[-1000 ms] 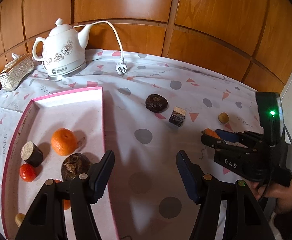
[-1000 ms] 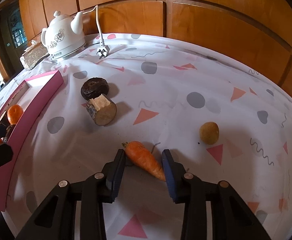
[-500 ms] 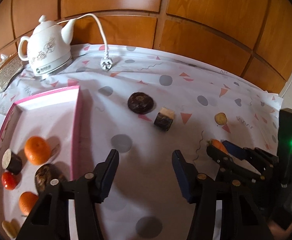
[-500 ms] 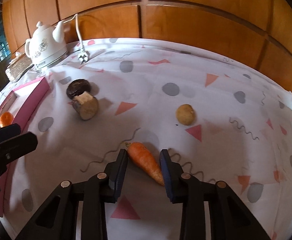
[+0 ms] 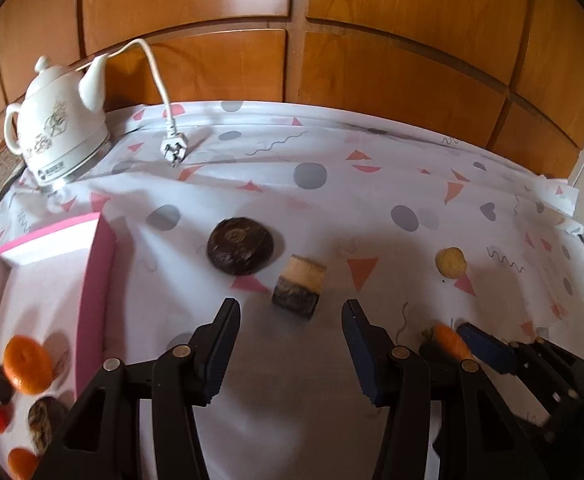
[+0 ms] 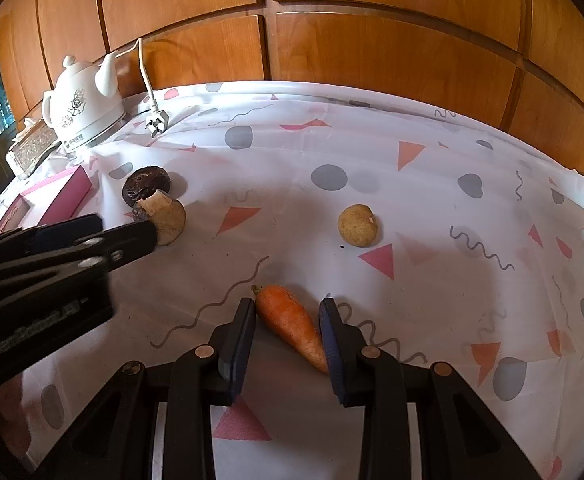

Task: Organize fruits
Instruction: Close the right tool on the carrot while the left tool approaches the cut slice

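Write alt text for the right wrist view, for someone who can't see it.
The right gripper brackets an orange carrot lying on a patterned tablecloth, with its two fingers on either side. Beyond it sit a small yellowish potato, two dark cut pieces, a white kettle, and the left gripper entering from the left.

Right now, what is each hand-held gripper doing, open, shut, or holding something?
Left hand-held gripper: open, holding nothing.
Right hand-held gripper: jaws around the carrot, touching it on both sides; it appears shut on it.

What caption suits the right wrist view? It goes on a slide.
Right gripper closed around a carrot on the patterned tablecloth, with the left gripper reaching toward a cut log piece.
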`<action>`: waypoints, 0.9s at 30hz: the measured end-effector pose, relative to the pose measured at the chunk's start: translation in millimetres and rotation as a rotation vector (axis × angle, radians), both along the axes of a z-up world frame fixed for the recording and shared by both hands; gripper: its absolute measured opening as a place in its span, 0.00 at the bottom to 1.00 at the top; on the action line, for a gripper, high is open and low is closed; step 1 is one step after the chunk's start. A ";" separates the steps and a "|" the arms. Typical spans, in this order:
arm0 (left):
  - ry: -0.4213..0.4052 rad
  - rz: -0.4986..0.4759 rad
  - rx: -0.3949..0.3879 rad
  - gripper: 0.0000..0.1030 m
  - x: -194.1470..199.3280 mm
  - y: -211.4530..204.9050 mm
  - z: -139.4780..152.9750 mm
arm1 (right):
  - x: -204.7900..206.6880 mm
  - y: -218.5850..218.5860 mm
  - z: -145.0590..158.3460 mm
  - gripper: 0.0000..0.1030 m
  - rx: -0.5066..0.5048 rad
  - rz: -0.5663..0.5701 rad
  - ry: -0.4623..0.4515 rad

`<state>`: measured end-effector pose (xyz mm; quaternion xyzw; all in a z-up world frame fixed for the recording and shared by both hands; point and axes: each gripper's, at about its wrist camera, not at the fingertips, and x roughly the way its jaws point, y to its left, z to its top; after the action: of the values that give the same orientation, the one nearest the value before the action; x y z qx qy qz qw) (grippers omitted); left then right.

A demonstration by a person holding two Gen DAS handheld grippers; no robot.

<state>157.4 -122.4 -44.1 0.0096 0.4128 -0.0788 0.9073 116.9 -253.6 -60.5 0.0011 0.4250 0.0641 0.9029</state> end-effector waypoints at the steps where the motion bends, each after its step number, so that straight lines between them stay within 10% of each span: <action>1: -0.001 -0.001 0.008 0.52 2.5 -1.5 -1.9 | -0.1 -0.1 -0.1 0.32 0.001 0.000 0.000; 4: 0.020 -0.017 0.031 0.27 12.9 -6.7 -12.1 | -0.7 -0.7 -0.2 0.32 0.003 0.000 0.000; 27: 0.007 -0.022 0.003 0.27 -33.5 -0.4 -22.1 | 1.0 2.4 -2.5 0.32 -0.016 -0.004 0.010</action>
<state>123.9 -122.8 -66.2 0.0149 0.4162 -0.0882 0.9049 117.9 -251.2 -63.1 -0.0049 0.4299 0.0589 0.9010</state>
